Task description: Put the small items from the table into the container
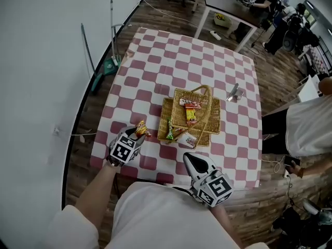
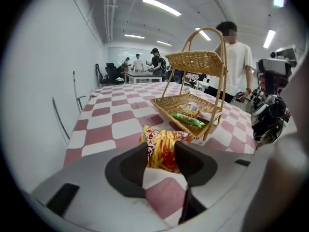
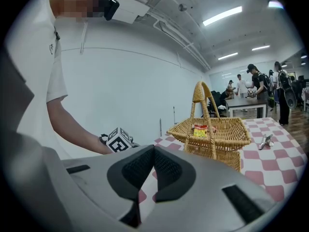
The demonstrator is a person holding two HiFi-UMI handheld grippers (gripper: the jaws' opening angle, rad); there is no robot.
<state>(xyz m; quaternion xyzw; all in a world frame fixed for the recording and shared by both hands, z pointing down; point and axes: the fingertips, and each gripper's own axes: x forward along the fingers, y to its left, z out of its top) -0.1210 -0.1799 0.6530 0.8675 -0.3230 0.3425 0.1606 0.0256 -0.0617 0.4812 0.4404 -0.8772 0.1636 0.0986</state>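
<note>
My left hand-held gripper (image 1: 136, 135) is clamped on a crinkled yellow-and-red snack packet (image 2: 163, 151). Both pads press its sides and its top sticks up past the jaw tips. From the head view that puts the packet at about 8 o'clock from the wicker basket (image 1: 171, 108), near the front left of the checked desk (image 1: 171, 61).

The basket is a two-tier one with a hoop handle, standing mid-desk. A red-and-yellow sachet (image 1: 191, 113) lies on its upper tray, and a green packet (image 1: 169, 131) and a white one (image 1: 188, 140) lie on the lower tray.

My right hand-held gripper (image 3: 153, 153) sits at roughly 6 o'clock from the basket, over the desk's near edge — jaws together at the tips, nothing between them. A small metal clip (image 1: 234, 93) rests on the cloth at 2 o'clock, just beside the basket.
</note>
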